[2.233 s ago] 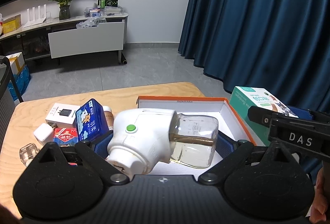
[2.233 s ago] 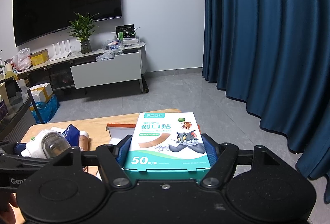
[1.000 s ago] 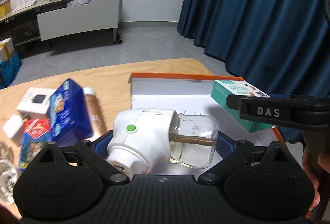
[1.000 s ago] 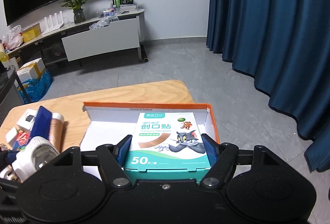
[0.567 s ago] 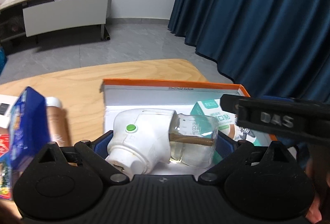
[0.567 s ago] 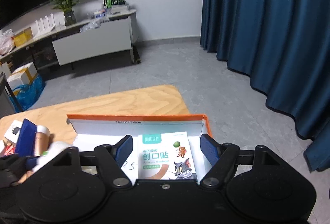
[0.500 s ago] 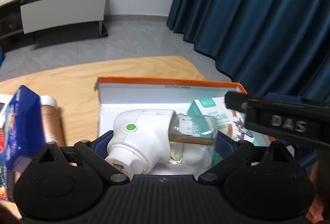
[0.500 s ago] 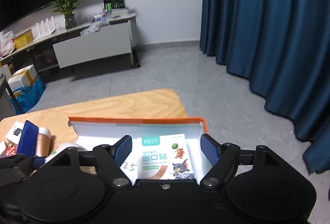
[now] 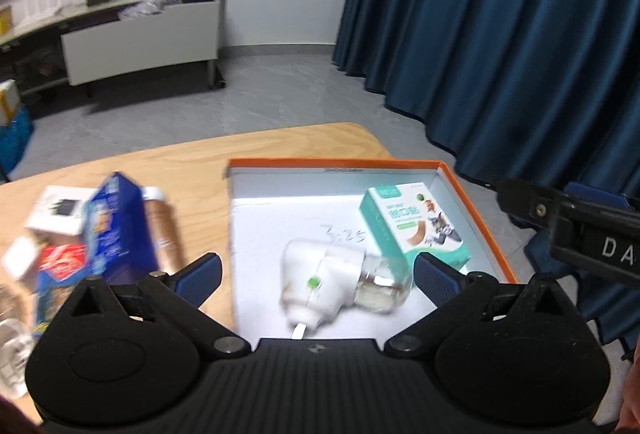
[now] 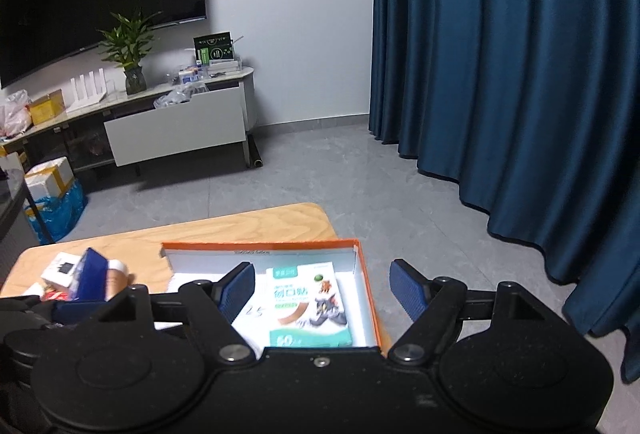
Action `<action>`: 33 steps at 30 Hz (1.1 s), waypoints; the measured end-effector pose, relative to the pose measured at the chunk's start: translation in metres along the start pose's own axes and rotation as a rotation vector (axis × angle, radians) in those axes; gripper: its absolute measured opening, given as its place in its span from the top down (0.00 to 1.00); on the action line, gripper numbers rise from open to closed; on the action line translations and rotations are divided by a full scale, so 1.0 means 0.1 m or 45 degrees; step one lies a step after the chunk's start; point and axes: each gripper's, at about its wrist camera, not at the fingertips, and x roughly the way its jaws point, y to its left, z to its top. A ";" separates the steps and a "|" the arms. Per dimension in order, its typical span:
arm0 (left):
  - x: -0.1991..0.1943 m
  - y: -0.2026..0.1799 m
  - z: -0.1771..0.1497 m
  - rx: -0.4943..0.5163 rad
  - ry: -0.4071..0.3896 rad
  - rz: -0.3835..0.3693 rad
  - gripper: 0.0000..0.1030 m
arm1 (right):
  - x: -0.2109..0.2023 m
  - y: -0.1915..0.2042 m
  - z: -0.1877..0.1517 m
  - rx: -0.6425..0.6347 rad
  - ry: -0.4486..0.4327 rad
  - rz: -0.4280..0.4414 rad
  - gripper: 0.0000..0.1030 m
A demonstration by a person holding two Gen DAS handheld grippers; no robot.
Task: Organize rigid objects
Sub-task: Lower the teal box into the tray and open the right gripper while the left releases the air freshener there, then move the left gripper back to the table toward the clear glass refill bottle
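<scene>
An orange-rimmed white box lies on the wooden table. Inside it lies a white plug-in diffuser with a glass bottle, on its side near the front. My left gripper hovers above it, open, its blue pads well clear of it. A teal bandage box lies flat at the box's right side. My right gripper hangs above the bandage box; its jaws are opening and press on nothing.
Left of the box on the table lie a blue carton, a brown tube, a white charger box and a red packet. Dark blue curtains hang at the right. A low TV cabinet stands at the back.
My left gripper has opened and let go of the diffuser, which now lies in the box. The right gripper has let go of the bandage box and drawn back upward.
</scene>
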 end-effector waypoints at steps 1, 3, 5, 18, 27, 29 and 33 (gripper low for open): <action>-0.06 0.01 -0.01 -0.008 0.001 0.014 0.00 | -0.05 0.00 -0.02 0.007 0.000 0.001 0.14; -0.18 0.06 -0.06 -0.023 0.006 0.029 0.00 | -0.15 0.02 -0.08 0.024 0.005 0.013 0.13; -0.29 0.08 -0.10 -0.030 -0.001 0.047 0.00 | -0.24 0.04 -0.13 0.029 0.007 0.026 0.13; -0.82 0.35 -0.43 -0.080 -0.058 0.134 0.00 | -0.63 0.40 -0.45 -0.002 0.035 0.123 0.12; -1.02 0.68 -0.67 -0.156 -0.069 0.184 0.00 | -0.73 0.76 -0.64 -0.069 0.059 0.210 0.10; -1.04 0.75 -0.73 -0.176 -0.066 0.194 0.00 | -0.73 0.84 -0.69 -0.082 0.065 0.223 0.10; -1.12 0.88 -0.81 -0.199 -0.070 0.205 0.00 | -0.72 0.96 -0.75 -0.098 0.083 0.258 0.10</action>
